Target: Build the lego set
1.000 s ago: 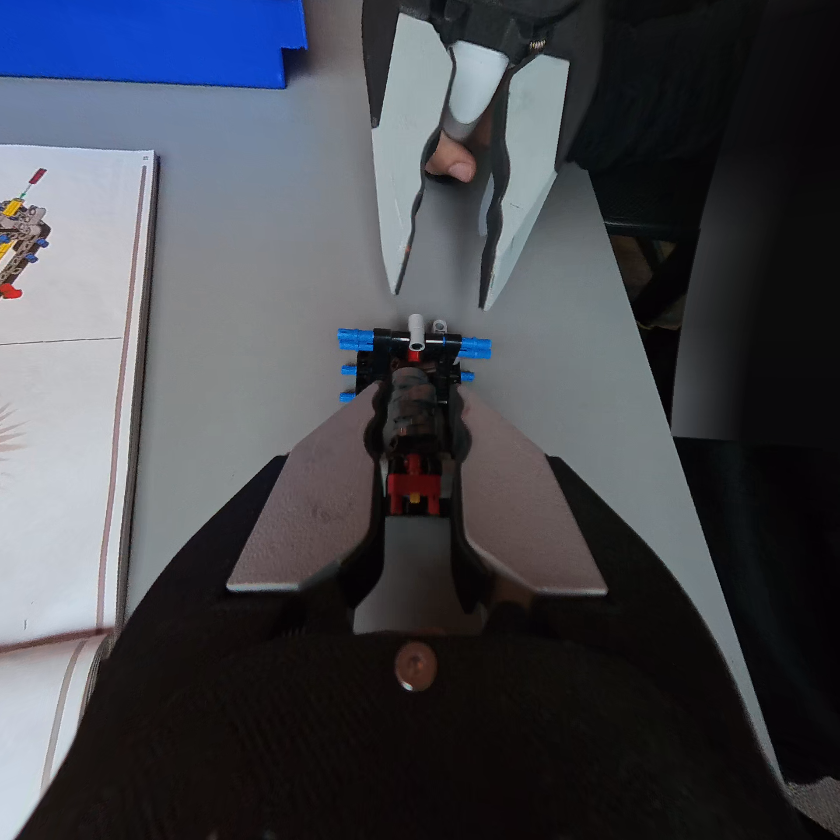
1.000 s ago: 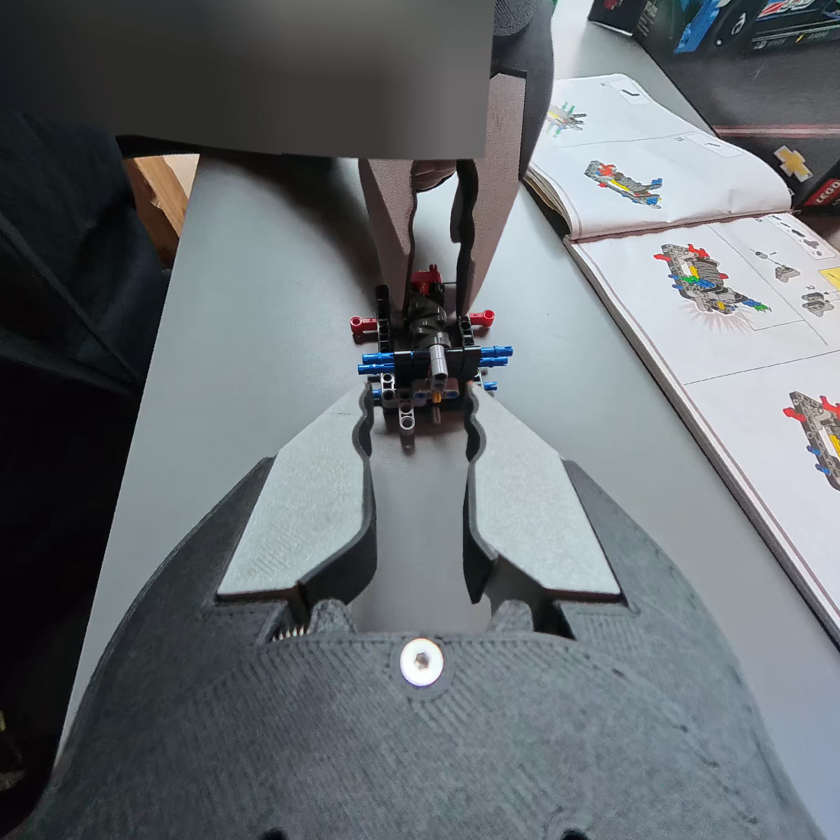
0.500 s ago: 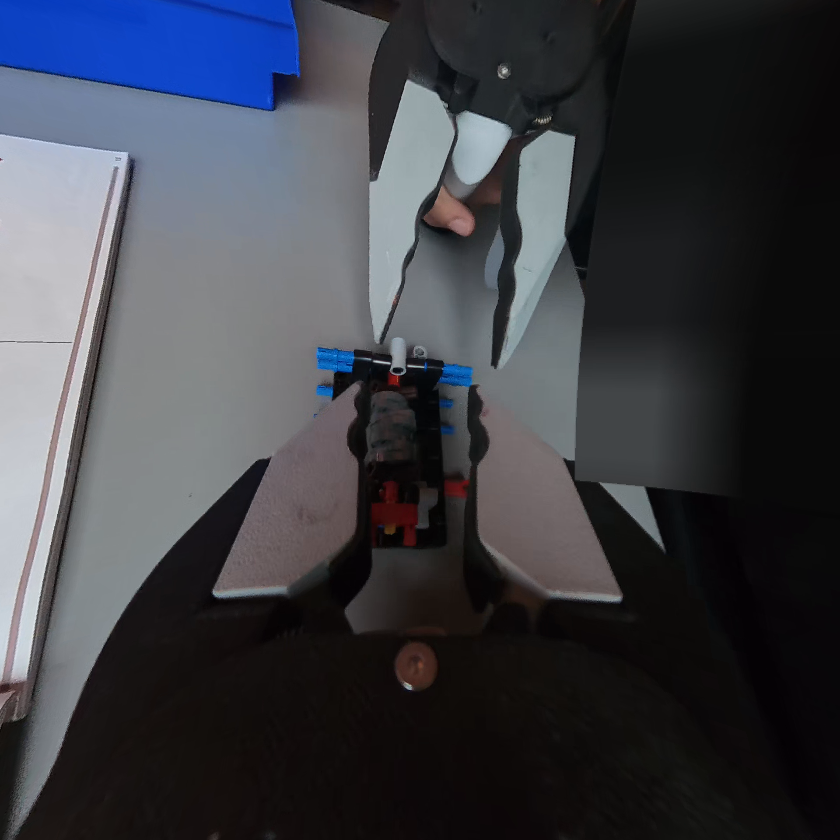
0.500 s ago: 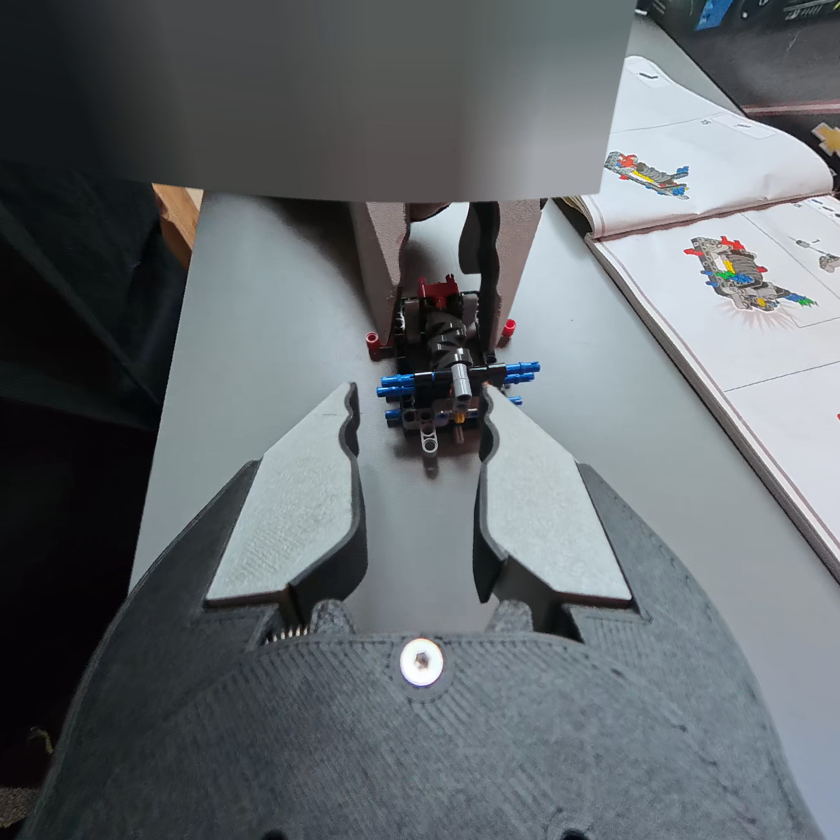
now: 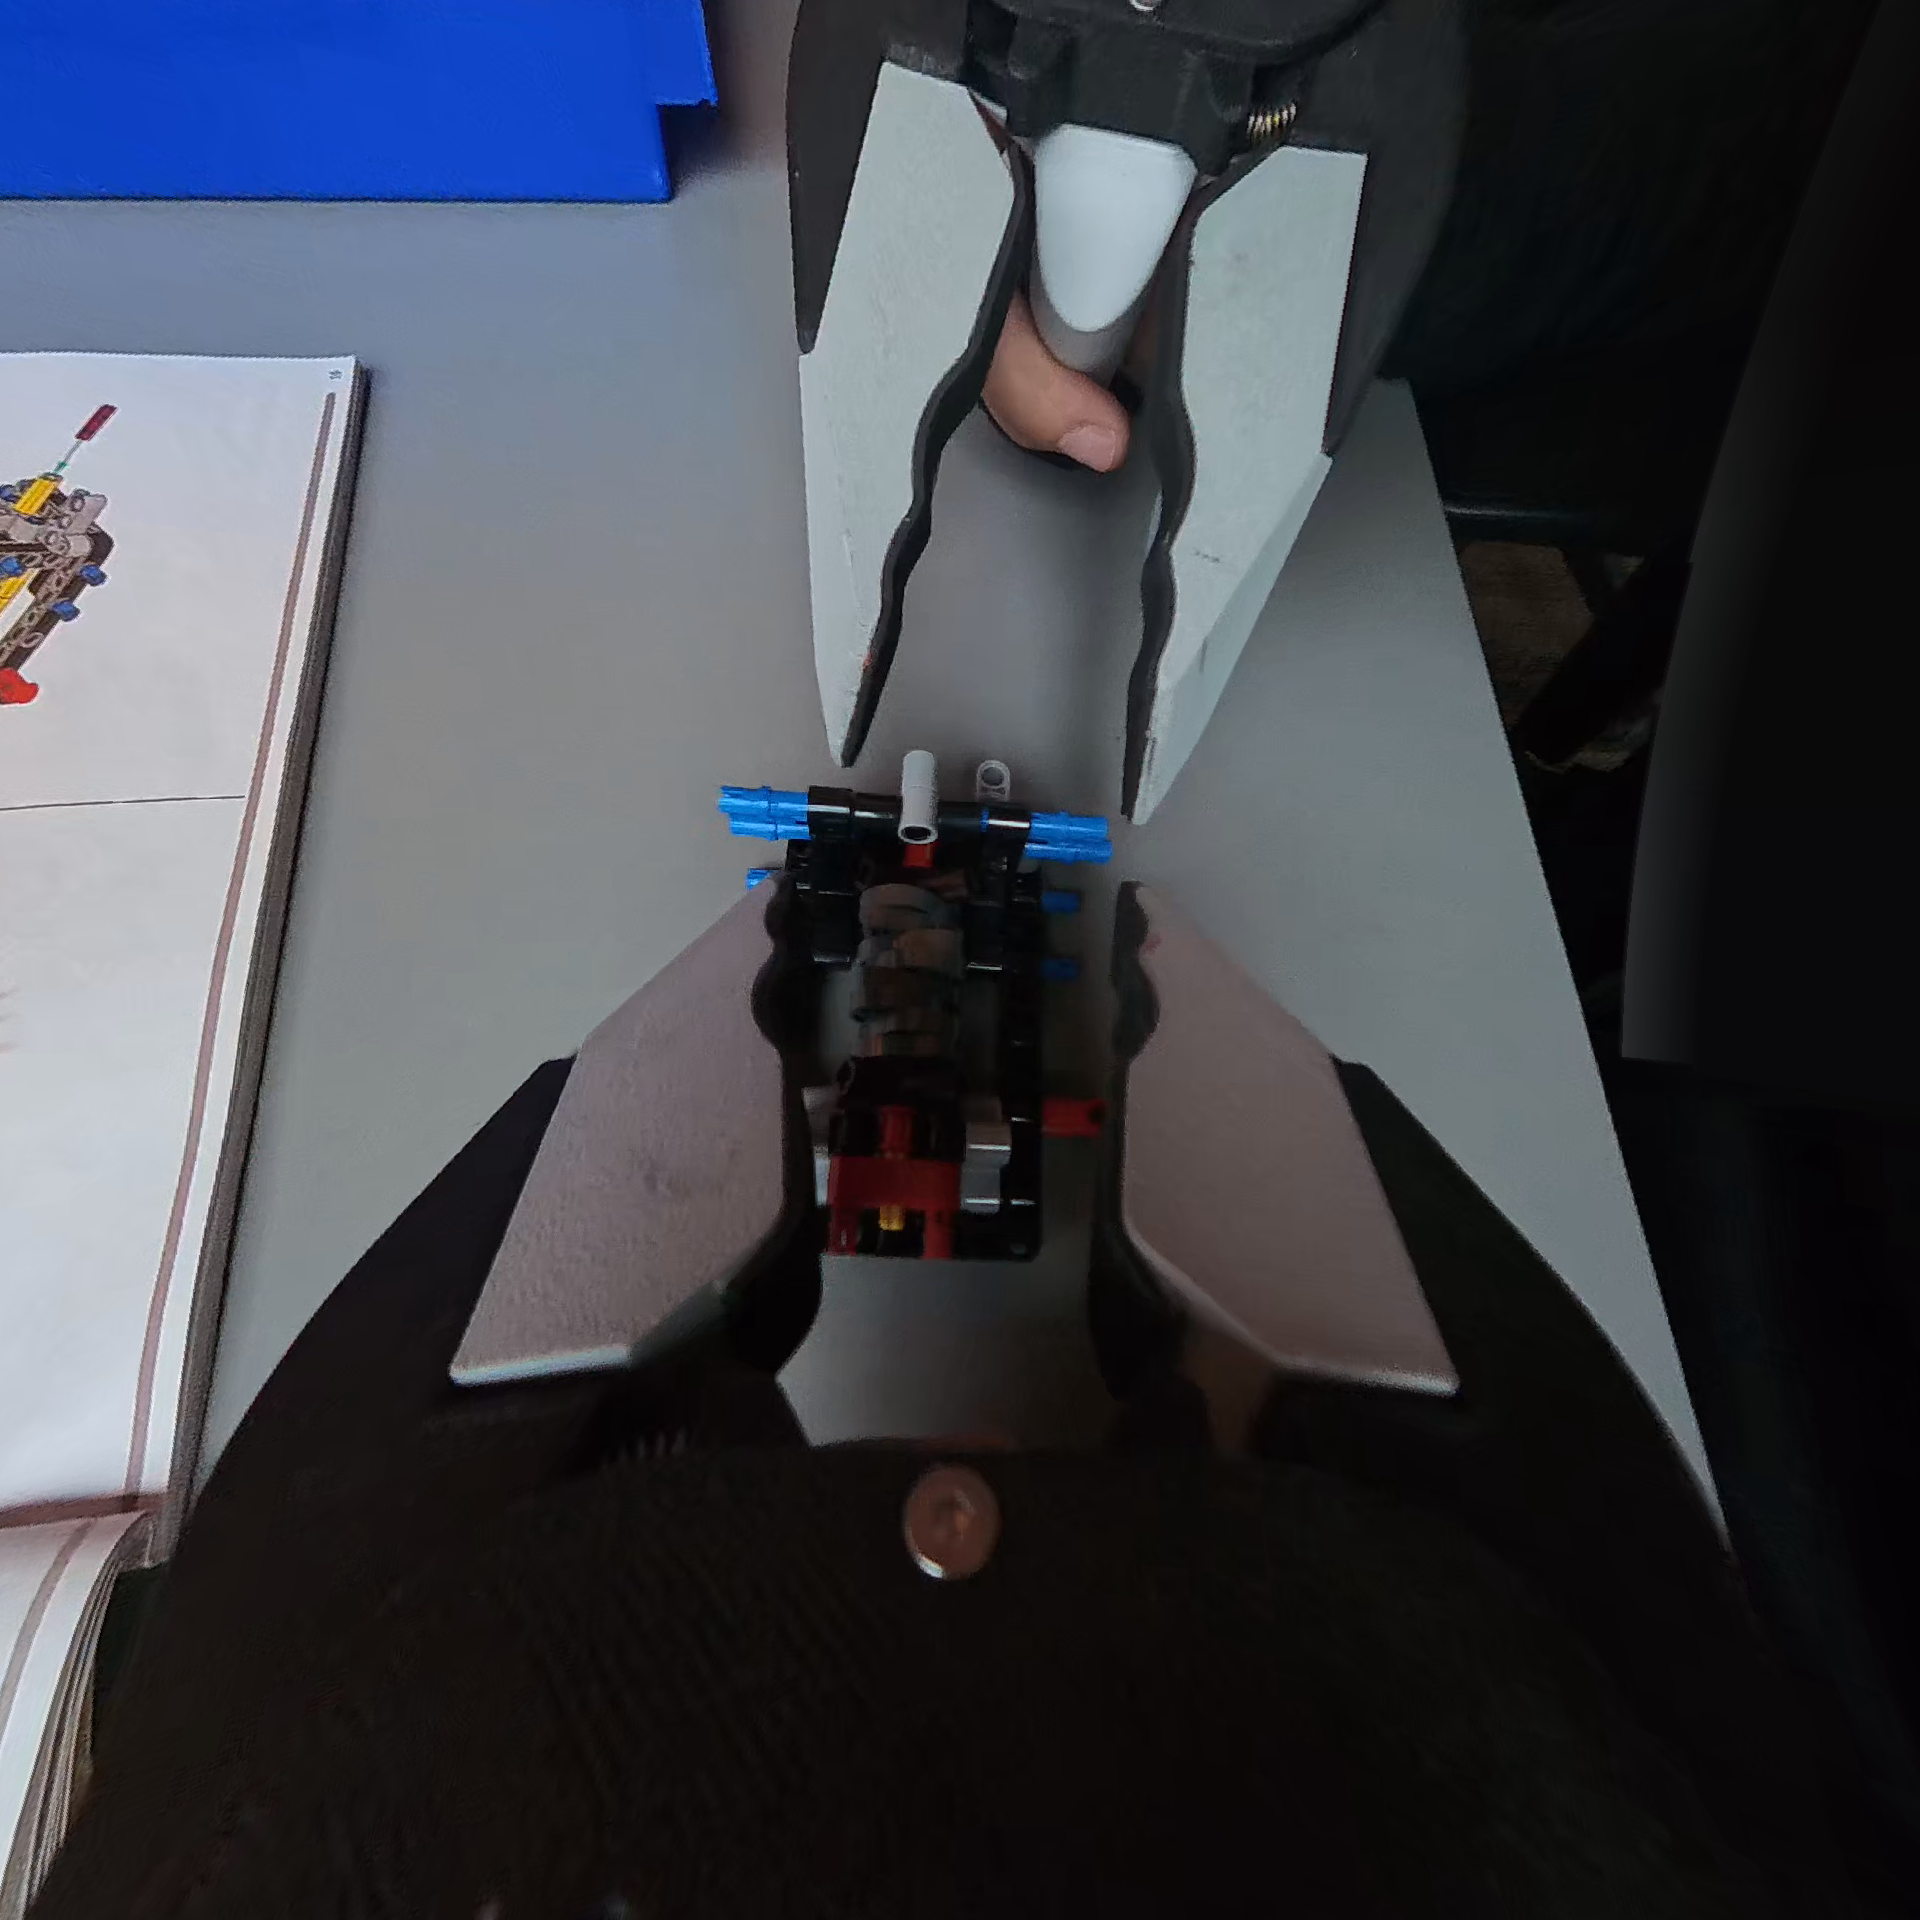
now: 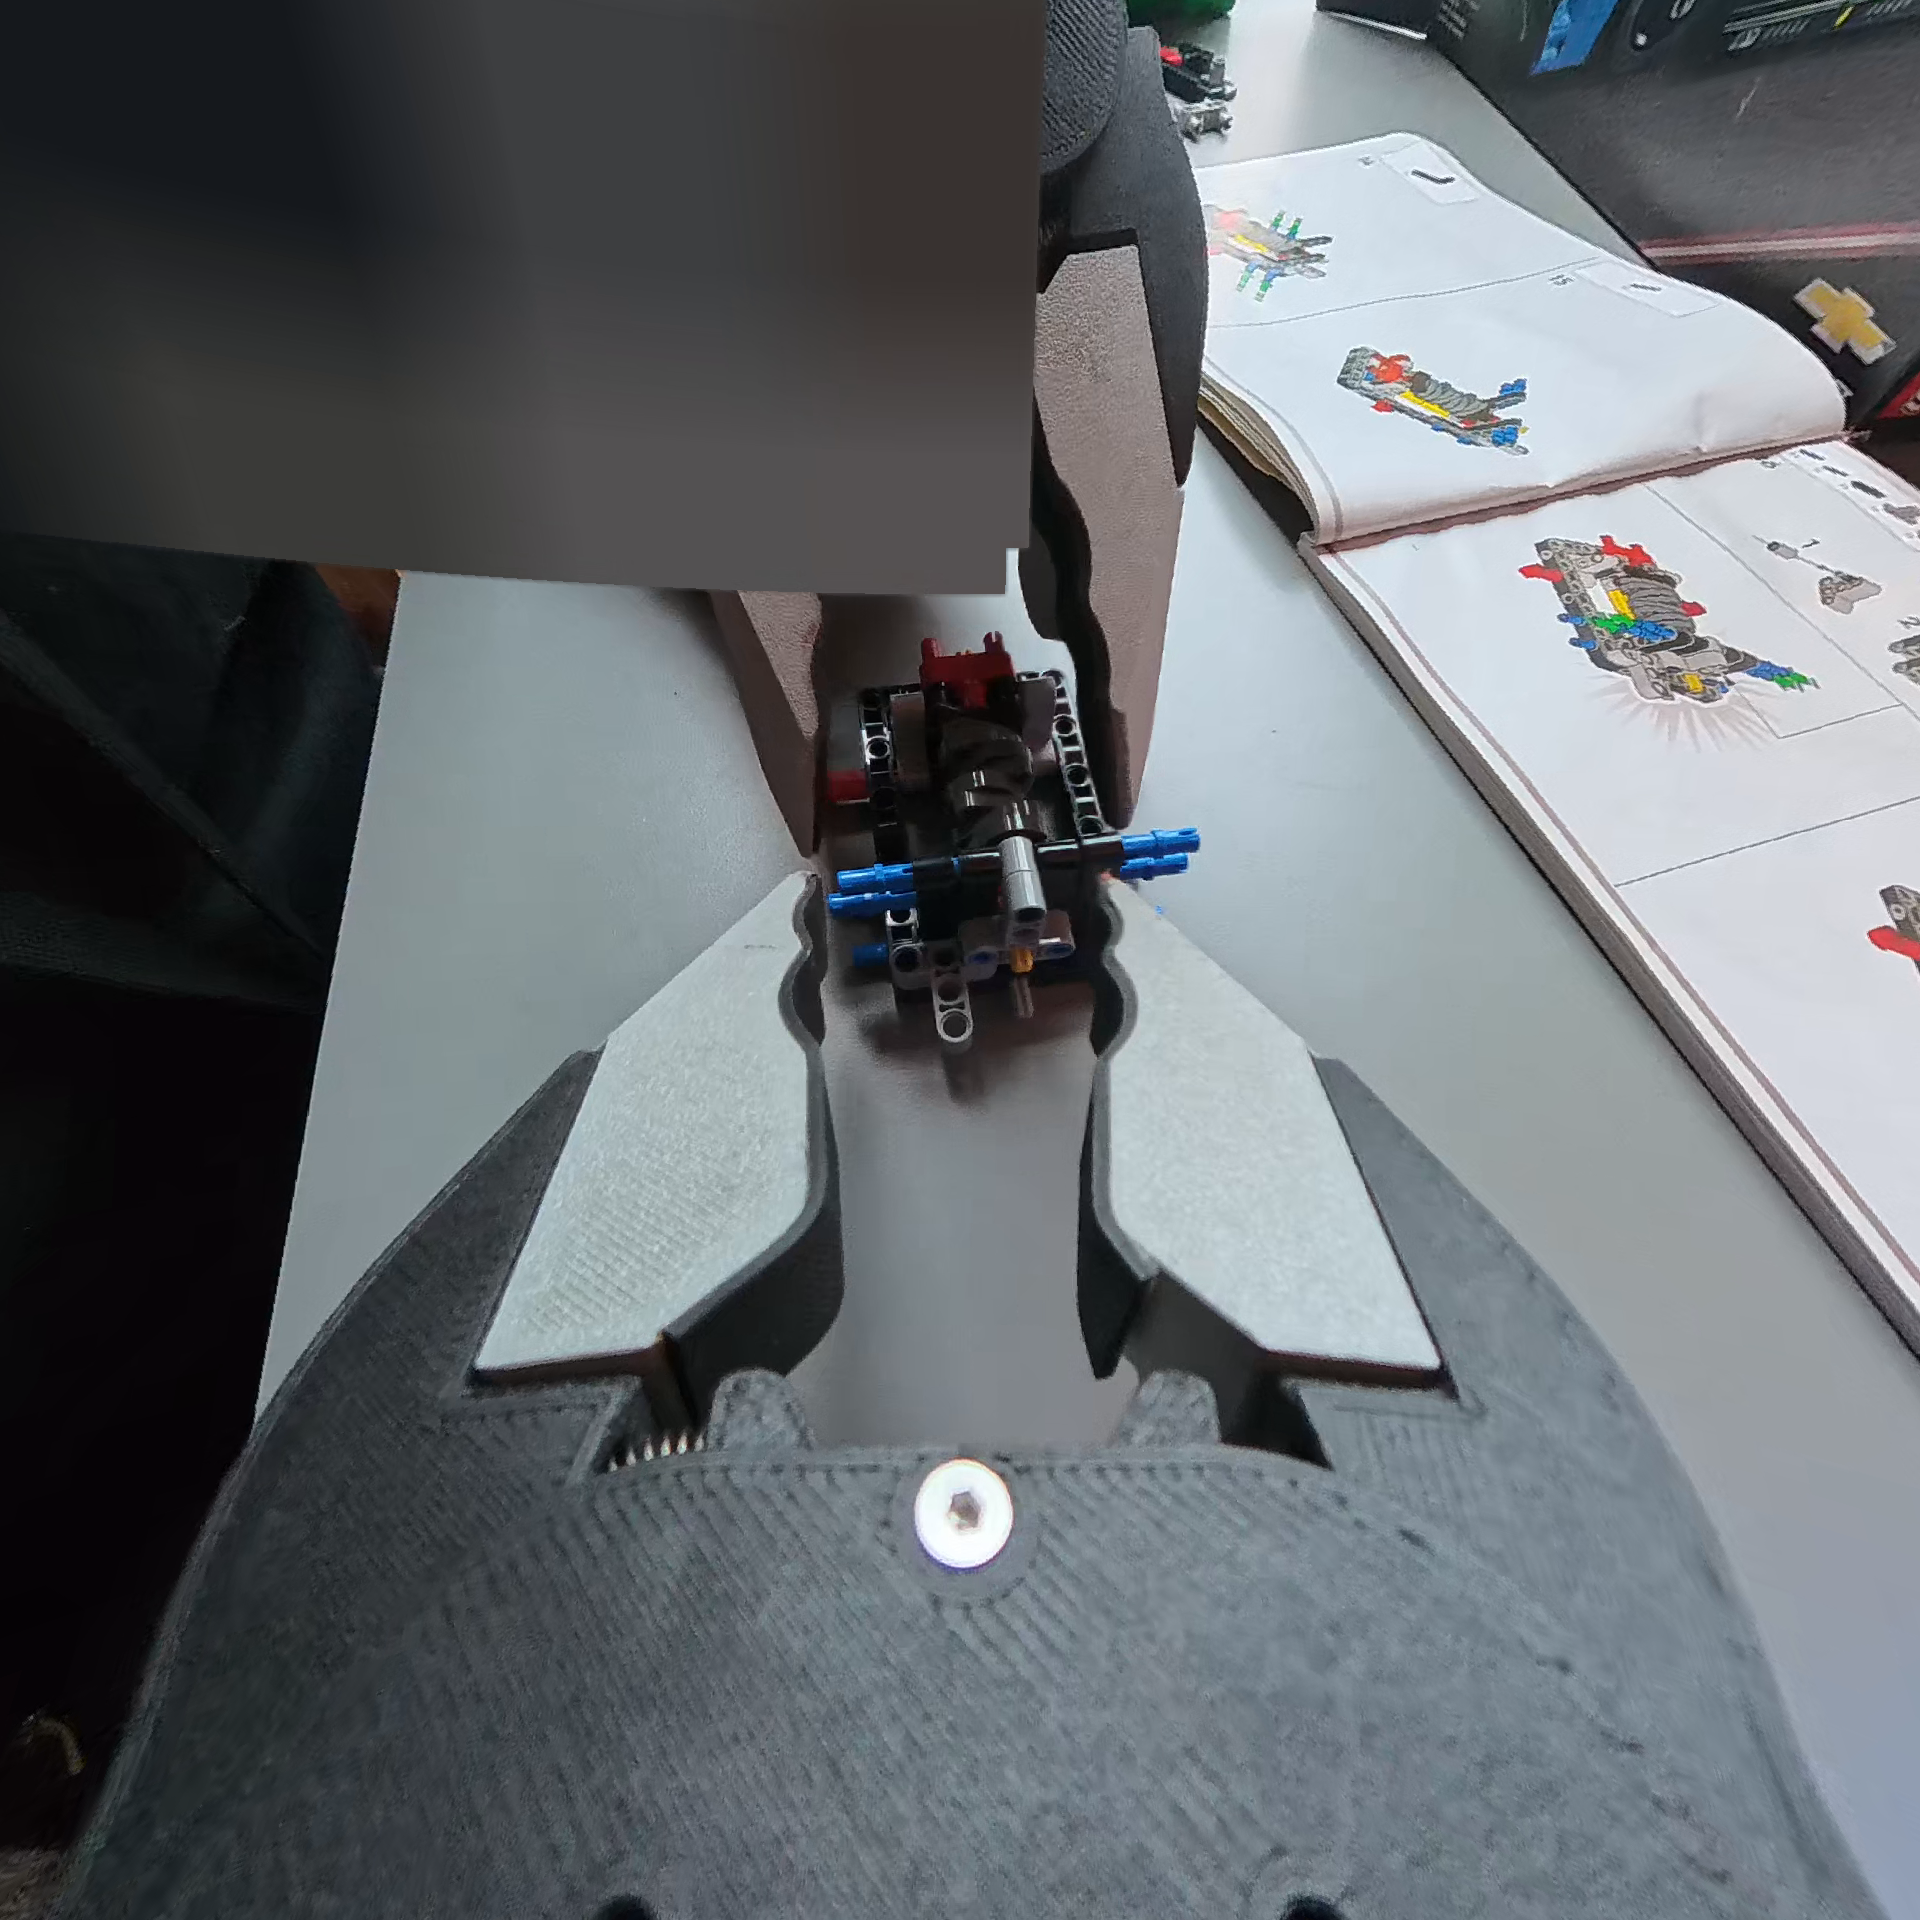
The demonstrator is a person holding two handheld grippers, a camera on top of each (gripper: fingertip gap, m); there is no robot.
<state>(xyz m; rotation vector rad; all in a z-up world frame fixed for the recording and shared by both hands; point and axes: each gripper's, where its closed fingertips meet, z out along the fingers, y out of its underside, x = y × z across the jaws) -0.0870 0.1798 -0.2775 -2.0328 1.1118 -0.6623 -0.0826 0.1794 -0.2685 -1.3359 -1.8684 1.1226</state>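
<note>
Fingers of the left gripper (image 5: 945,904) are spread, not clamped; the lego assembly (image 5: 920,1023) is bracketed between them on the grey bench (image 5: 540,644), one finger hard against the frame's side, a clear gap seen on the other where a red pin (image 5: 1075,1117) sticks out; judged a loose cradle to stop the frame sliding, not a grip. Right gripper (image 6: 961,914) is likewise parted and empty; its tips are set either side of the assembly's far end, just beside the blue pins (image 6: 1158,852) and the grey axle (image 6: 1020,883); contact cannot be confirmed from either view. The two grippers are aligned nose to nose along the frame's long axis, so both ends are reachable without re-orienting it. The assembly is lying flat, dark crank-like core (image 6: 982,774) in the middle, red block (image 6: 966,660) at the left gripper's end, small grey connector (image 6: 951,1003) projecting toward the right gripper. An instruction booklet (image 6: 1558,727) is laid open beside the work, presumably for step reference; a blue tray (image 5: 332,94) is parked well apart at the bench's back edge. A thumb (image 5: 1060,416) is seen behind the right gripper's fingers, on its handle. Next grasp is judged likely at the pin end; risk: pins knocked askew if closed off-centre.
</note>
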